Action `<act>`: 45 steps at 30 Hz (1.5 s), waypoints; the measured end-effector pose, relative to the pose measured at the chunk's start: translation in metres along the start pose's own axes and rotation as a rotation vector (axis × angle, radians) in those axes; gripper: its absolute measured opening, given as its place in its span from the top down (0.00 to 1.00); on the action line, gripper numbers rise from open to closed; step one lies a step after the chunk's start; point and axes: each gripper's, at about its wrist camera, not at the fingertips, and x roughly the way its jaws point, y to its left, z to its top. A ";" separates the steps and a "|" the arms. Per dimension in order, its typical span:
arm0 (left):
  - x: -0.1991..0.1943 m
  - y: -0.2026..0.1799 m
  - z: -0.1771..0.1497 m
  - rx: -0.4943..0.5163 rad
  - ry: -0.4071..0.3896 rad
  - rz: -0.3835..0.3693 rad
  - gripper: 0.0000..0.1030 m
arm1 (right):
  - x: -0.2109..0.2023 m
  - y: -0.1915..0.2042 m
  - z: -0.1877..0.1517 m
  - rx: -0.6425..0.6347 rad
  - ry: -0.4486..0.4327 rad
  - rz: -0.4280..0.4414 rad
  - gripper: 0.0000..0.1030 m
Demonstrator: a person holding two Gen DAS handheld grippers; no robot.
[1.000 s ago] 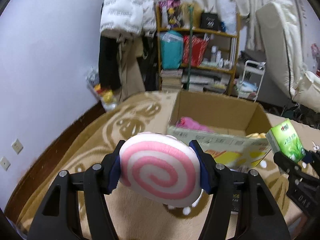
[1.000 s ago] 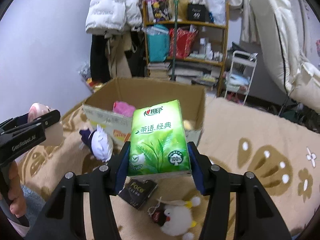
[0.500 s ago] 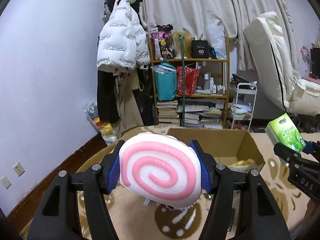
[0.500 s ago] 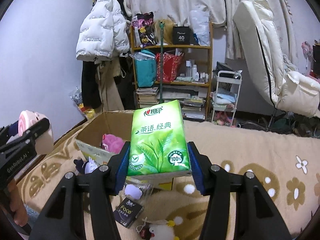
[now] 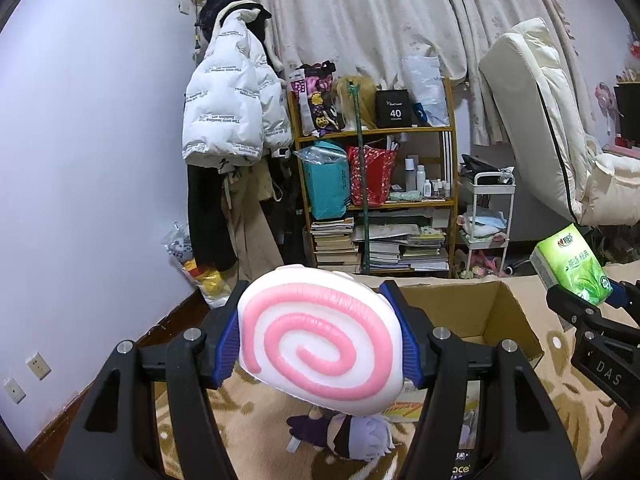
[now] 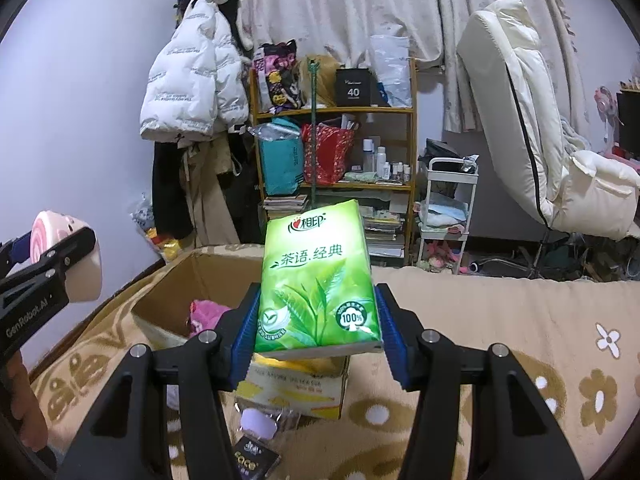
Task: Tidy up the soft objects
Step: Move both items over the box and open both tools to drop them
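Lighting: we record even, cool indoor light from above, no lamp in view. Shadows: soft, falling beneath the black two-finger frames onto the beige patterned carpet (image 6: 520,320).

Glare: we note a mild sheen on the glossy green tissue pack (image 6: 316,280) and on the round white foam cushion with a pink spiral (image 5: 318,338).

Distortion: strong fisheye bending; the pale lilac wall (image 5: 100,160) curves, and the corners go black.

Sharpness: we find both views crisp.
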 end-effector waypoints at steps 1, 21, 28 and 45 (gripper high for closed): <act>0.003 -0.002 0.001 0.005 -0.003 -0.001 0.38 | 0.002 -0.001 0.001 0.005 -0.002 -0.002 0.44; 0.049 -0.012 -0.014 -0.024 0.065 -0.085 0.37 | 0.036 -0.007 -0.001 0.013 0.037 -0.005 0.44; 0.061 -0.011 -0.017 -0.045 0.089 -0.107 0.36 | 0.051 -0.008 -0.008 0.016 0.084 0.025 0.44; 0.075 -0.033 -0.027 0.005 0.146 -0.144 0.32 | 0.067 -0.010 -0.029 0.022 0.185 0.056 0.44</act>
